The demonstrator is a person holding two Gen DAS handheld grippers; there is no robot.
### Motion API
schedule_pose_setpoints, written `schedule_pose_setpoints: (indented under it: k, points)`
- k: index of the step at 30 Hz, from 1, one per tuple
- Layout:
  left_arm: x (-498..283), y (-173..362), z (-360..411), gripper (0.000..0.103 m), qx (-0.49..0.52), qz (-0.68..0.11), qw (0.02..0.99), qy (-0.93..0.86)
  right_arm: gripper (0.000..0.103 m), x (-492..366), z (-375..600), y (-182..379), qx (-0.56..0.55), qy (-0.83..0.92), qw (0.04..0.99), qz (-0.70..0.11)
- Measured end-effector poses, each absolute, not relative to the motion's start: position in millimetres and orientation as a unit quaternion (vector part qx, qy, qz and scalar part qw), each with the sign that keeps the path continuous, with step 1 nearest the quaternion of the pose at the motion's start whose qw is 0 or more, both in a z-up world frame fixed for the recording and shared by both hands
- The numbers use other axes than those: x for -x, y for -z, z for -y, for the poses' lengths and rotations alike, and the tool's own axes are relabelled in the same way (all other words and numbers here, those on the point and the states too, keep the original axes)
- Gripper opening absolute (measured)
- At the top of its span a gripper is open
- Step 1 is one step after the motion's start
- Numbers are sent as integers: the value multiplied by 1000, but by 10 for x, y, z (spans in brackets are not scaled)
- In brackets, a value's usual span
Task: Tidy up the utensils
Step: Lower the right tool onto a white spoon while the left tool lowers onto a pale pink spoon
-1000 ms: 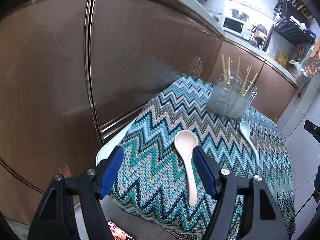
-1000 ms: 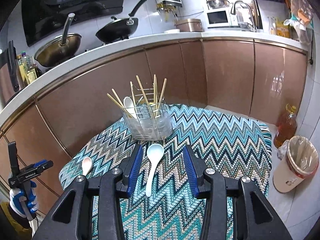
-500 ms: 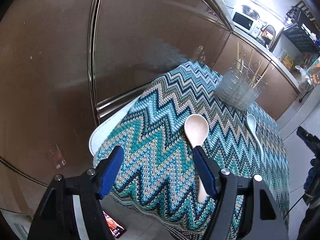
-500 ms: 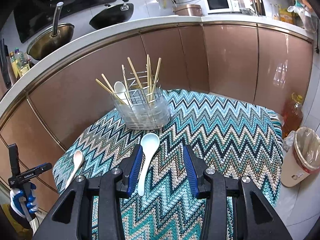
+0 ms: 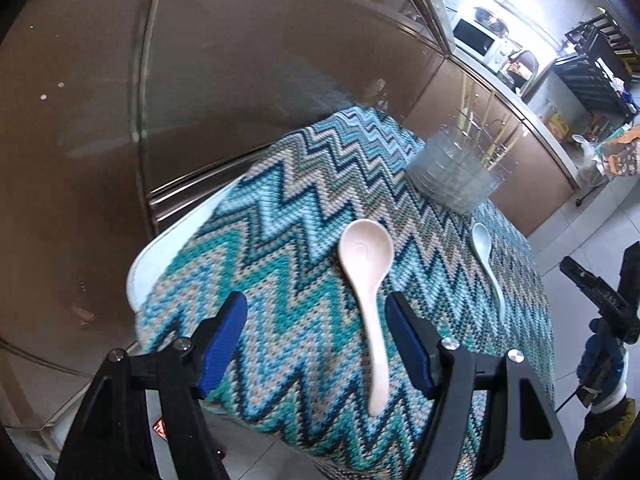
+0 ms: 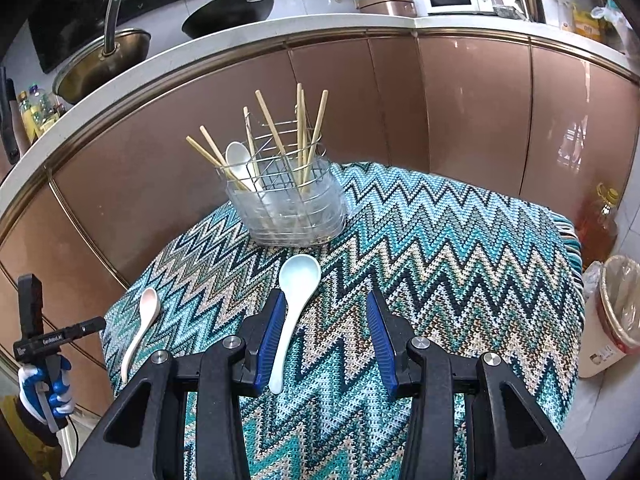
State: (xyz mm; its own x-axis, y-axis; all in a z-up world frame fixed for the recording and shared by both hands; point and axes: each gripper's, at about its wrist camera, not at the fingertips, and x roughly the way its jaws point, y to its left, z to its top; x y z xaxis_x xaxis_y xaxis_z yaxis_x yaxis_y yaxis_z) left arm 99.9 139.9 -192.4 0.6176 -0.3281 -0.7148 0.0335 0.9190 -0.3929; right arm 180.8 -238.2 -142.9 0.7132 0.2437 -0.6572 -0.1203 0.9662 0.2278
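Both grippers have come down closer to the table since a second ago, so each spoon now fills more of its view. The pink spoon (image 5: 366, 280) lies flat on the zigzag cloth (image 5: 280, 272), bowl toward the utensil holder (image 5: 456, 172) and handle running back toward the camera; its handle sits between the wide-spread jaws of the left gripper (image 5: 316, 344), close to the right pad, untouched. The pale blue spoon (image 6: 294, 312) lies the same way, bowl toward the holder and handle slanting back to the left, between the narrower but still open jaws of the right gripper (image 6: 322, 338), its handle just beside the left pad.

The right wrist view shows the holder's contents: chopsticks (image 6: 276, 132) standing at angles and a white spoon (image 6: 238, 162) in one compartment, plus the pans (image 6: 228, 16) on the counter and the bin (image 6: 616, 316) on the floor. The left wrist view alone shows the white table edge (image 5: 160, 256) beneath the cloth, with the blue spoon lying off to the right.
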Motion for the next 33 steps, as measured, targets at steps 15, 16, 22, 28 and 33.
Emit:
schedule_pose_setpoints:
  k: [15,16,22,28,33]
  points:
    - [-1588,2146,-1162,61,203,-475,835,190,42,-2276,2255,1761,-89,-163,887,-424]
    - [-1615,2158,-1154,60,204,-478,833,193,42,-2309,2255,1780,-92,-168,884,-426]
    - [-1710,2197,-1133,54,207,-486,825,199,43,-2533,2234,1907,-101,-187,870,-444]
    - [-1752,2232,-1148,46,216,-490,820,201,44,-2688,2225,2006,-104,-202,861,-456]
    - [-1760,2230,-1101,42,206,-494,820,200,44,-2779,2231,2071,-105,-210,853,-466]
